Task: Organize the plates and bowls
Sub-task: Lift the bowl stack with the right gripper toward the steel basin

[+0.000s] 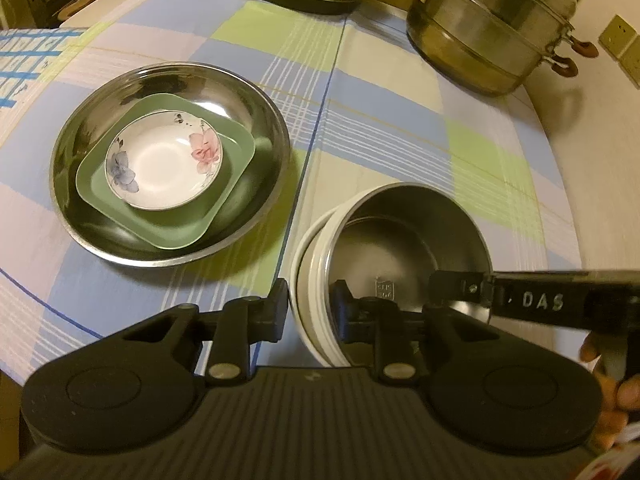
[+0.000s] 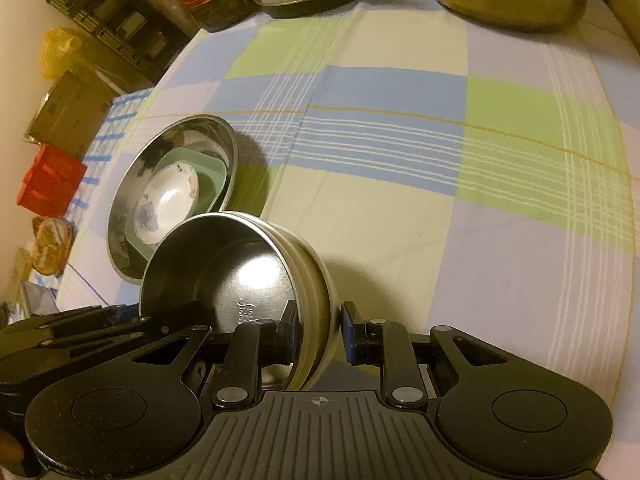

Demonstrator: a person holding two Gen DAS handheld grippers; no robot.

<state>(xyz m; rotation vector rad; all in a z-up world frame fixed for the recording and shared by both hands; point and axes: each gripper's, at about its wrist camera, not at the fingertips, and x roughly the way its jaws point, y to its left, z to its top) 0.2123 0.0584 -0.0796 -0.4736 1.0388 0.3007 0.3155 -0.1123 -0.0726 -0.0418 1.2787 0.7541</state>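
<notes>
Evidently the bowl-nesting step is in hand. A round stainless-steel bowl (image 1: 404, 248) is seated, tilted, inside a white ceramic bowl (image 1: 310, 280) on the desk's checked blue, green and white cloth (image 1: 380, 128). The near wall of this pair is pinched by the left claw (image 1: 308, 312), one finger outside the white rim and one inside the steel. The opposite wall is straddled by the right claw (image 2: 318, 330), whose inner pad is set against the steel while the outer pad looks a hair clear, so a firm grip cannot be told. Just beside it, a wide shallow steel basin (image 1: 170, 164) is seen holding a green squarish plate (image 1: 168, 216) and a white floral dish (image 1: 164, 160). The next move is judged to call for levelling the steel bowl so that it is fully seated.
</notes>
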